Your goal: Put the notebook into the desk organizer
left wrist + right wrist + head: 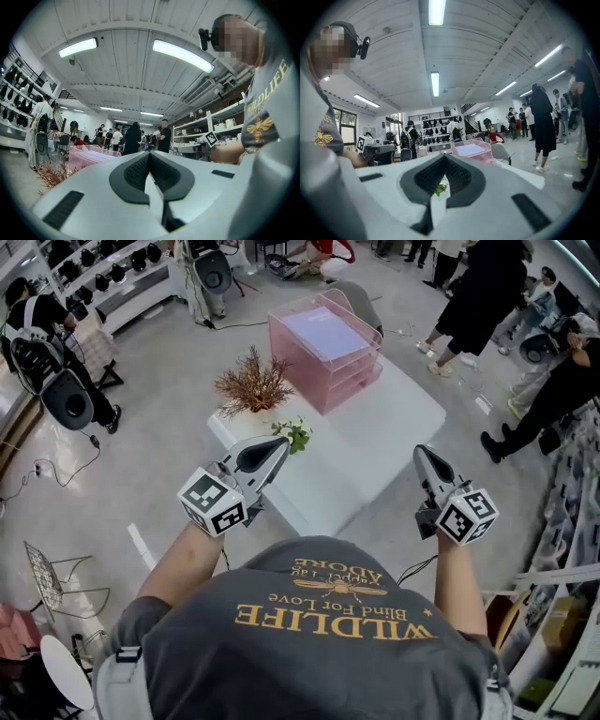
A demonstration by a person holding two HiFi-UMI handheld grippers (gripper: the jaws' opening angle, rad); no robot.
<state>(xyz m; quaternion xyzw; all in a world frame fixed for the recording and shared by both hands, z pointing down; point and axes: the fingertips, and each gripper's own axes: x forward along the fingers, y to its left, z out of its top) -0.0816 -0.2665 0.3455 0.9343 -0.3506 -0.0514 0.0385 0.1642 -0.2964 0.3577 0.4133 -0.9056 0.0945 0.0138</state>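
**Tongs idle, notebook filed**

Left tongs (281,442) and right tongs (422,454): both clenched on nothing, held near chest, short of smooth white bench (394,418). Probably finished, nothing left to carry. Beyond: brittle dried sprig (251,385). Farthest: flat lilac notebook (323,332) lying in top tray of clear pink organizer (328,385).
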